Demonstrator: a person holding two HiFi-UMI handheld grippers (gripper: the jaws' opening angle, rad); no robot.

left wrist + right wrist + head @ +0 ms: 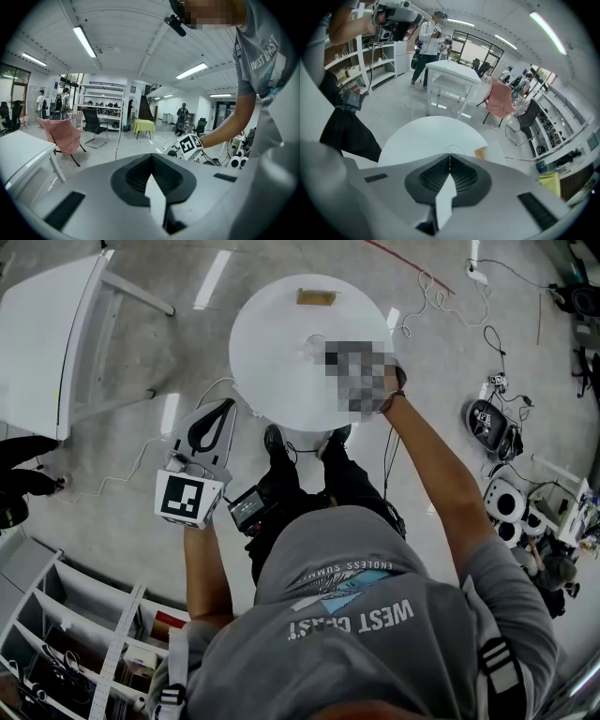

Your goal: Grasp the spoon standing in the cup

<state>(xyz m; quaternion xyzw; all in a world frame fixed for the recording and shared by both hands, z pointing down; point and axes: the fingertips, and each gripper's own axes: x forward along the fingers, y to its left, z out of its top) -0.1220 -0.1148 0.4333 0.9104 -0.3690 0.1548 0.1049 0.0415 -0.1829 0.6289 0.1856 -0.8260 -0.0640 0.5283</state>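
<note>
Grippers, two, one in each hand. Left gripper point(217, 416) at centre left of the head view, off the round table point(272, 362) and over the floor point(141, 460). Fingers pressed flat together with nothing between them (plain in the left gripper view).

Right gripper point(449, 157) out over that same table at the end of the reaching arm point(441, 474), blurred over in the head view. Fingers closed to a hairline seam, a thin pale sliver nipped in it, by the look of it the handle of the spoon point(449, 163).

One cup point(450, 146), clear, at centre frame. Only a faint ring of rim just past the fingertips, the rest hidden behind the gripper's body, and hard to make out in the head view.

One small tan block point(316, 297) near the round table's far edge, top centre. One rectangular white table point(47, 343) at upper left, cut off by the frame. One pink chair point(499, 101) at upper right of the right gripper view. One shelving unit point(66, 634) at lower left, partly cropped.
</note>
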